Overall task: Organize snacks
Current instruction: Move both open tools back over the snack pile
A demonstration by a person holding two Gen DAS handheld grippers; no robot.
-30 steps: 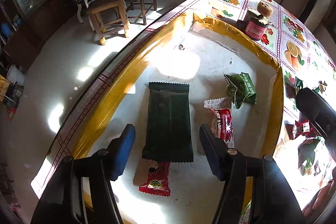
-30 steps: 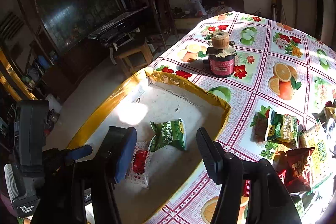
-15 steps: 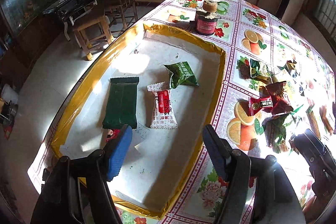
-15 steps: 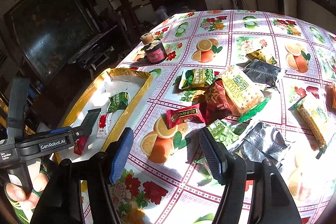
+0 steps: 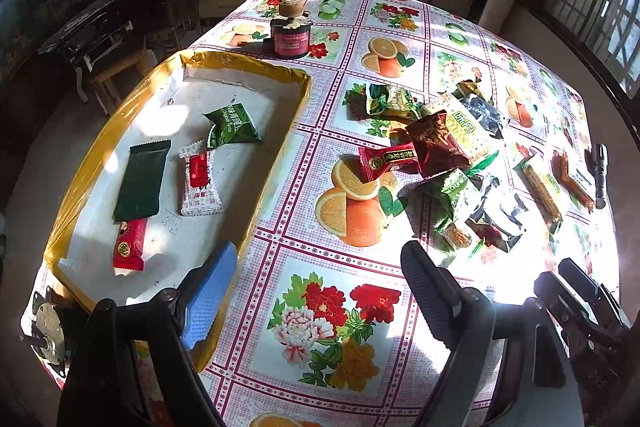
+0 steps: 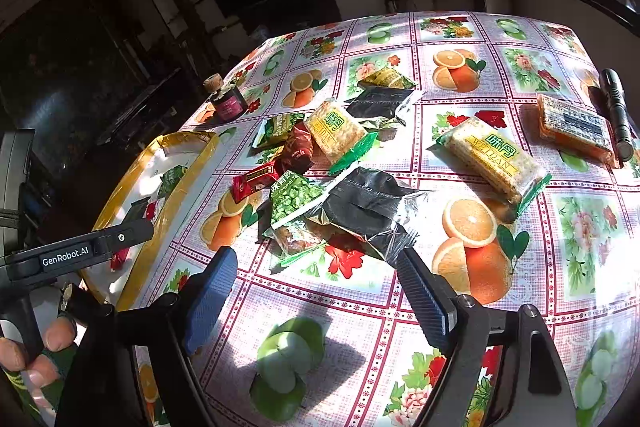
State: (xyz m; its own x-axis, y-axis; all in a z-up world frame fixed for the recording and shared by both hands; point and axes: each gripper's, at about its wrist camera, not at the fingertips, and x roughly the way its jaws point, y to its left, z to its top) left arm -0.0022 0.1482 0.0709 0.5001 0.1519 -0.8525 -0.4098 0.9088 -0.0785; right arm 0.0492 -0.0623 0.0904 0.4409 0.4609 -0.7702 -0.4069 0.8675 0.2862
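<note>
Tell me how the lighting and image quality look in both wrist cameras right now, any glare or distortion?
Left wrist view: hard sunlight blows out the tablecloth near the lower right, glare patches lie inside the tray, the room behind is dark, and fisheye bending curves the table edges. Right wrist view: the same harsh sun, washed out at the right edge, the silver wrapper glinting, sharp finger shadows on the cloth, strong barrel distortion.

In the right wrist view the tray (image 6: pixel 188 183) at middle left is partly hidden behind the left gripper's black body (image 6: pixel 80 251), so the packets inside show only in slivers. A hand (image 6: pixel 28 355) is cut off at the lower left edge. In the left wrist view, the small metal part (image 5: pixel 46 323) at lower left runs off the table's corner; what it is cannot be told. The jar's label (image 5: pixel 290 41) is too small to read.
</note>
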